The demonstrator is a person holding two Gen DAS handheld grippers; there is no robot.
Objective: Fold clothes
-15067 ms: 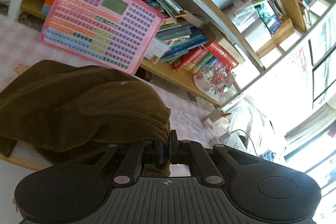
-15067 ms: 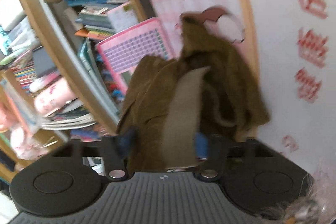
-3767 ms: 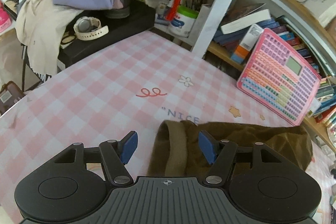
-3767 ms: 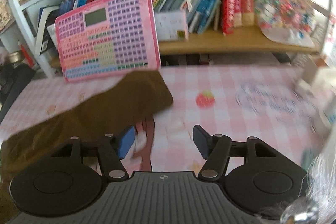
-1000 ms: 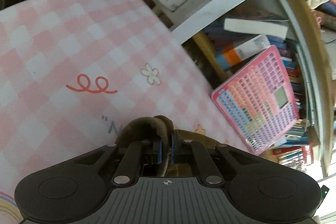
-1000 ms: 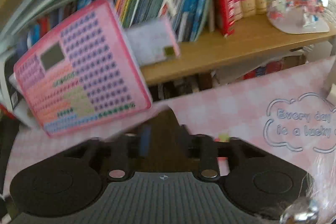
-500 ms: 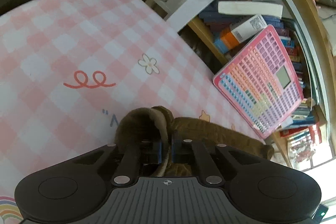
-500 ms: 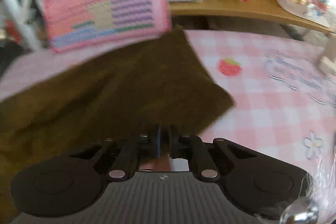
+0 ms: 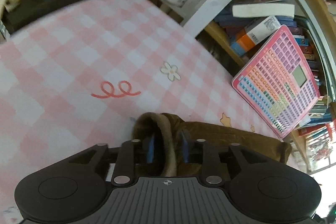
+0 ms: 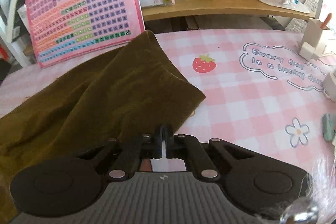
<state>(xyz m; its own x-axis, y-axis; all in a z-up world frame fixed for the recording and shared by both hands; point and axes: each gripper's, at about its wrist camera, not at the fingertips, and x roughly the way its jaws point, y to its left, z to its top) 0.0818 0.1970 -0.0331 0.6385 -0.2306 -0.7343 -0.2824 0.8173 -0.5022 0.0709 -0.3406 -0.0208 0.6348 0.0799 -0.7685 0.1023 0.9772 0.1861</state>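
A: Where's the right claw (image 10: 166,135)?
B: Pinched tight on the near edge of the olive-brown velvety garment (image 10: 109,89).
A: And the cloth?
B: Spread across the pink-checked bench (image 10: 241,98), reaching the pink button-grid toy tablet (image 10: 84,12).

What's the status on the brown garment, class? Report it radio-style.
Left gripper jaws just opening, waistband loose between them. Right gripper shut on brown garment edge. Garment on checked table, against pink keypad toy.

The pink-and-white checked surface (image 10: 241,102) carries a crumpled olive-brown velvety garment (image 10: 109,85); behind the garment leans a pink keyboard toy tablet (image 10: 84,12).
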